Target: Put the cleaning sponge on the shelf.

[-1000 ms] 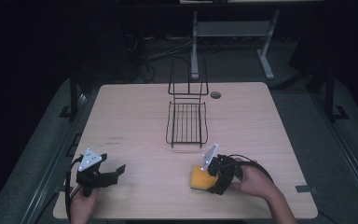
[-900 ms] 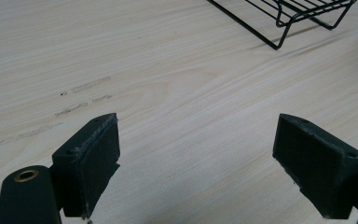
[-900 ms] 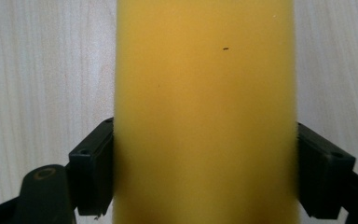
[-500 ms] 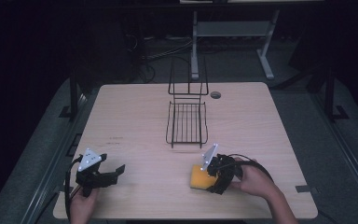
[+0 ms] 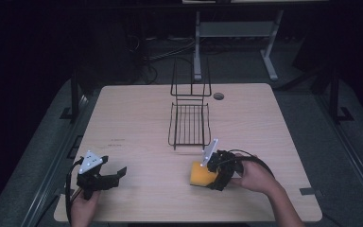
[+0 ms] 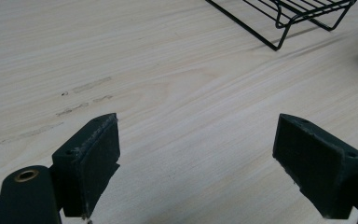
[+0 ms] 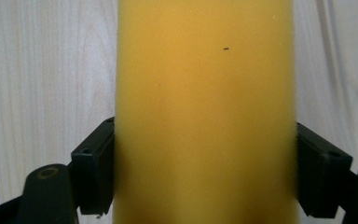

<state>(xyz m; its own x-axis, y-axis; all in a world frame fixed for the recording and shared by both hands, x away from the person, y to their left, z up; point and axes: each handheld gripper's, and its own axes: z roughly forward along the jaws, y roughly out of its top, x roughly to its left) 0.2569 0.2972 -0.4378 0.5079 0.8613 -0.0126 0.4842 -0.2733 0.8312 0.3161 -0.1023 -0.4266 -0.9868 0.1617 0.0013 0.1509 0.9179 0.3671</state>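
Note:
A yellow-orange cup (image 5: 200,175) lies on the wooden table (image 5: 137,118) at front right. My right gripper (image 5: 211,177) is shut on it; in the right gripper view the yellow cup (image 7: 204,112) runs up between both pads (image 7: 93,172), which press its sides. At front left my left gripper (image 5: 116,174) stands open just above the table. Its two pads (image 6: 91,163) are wide apart over bare wood with nothing between them. A black wire rack (image 5: 189,120) stands at the table's middle, its back part upright.
The wire rack's front corner (image 6: 289,18) shows at the top right of the left gripper view. A round cable hole (image 5: 218,96) sits behind the rack. Beyond the table's far edge stand a white frame (image 5: 236,33) and floor cables.

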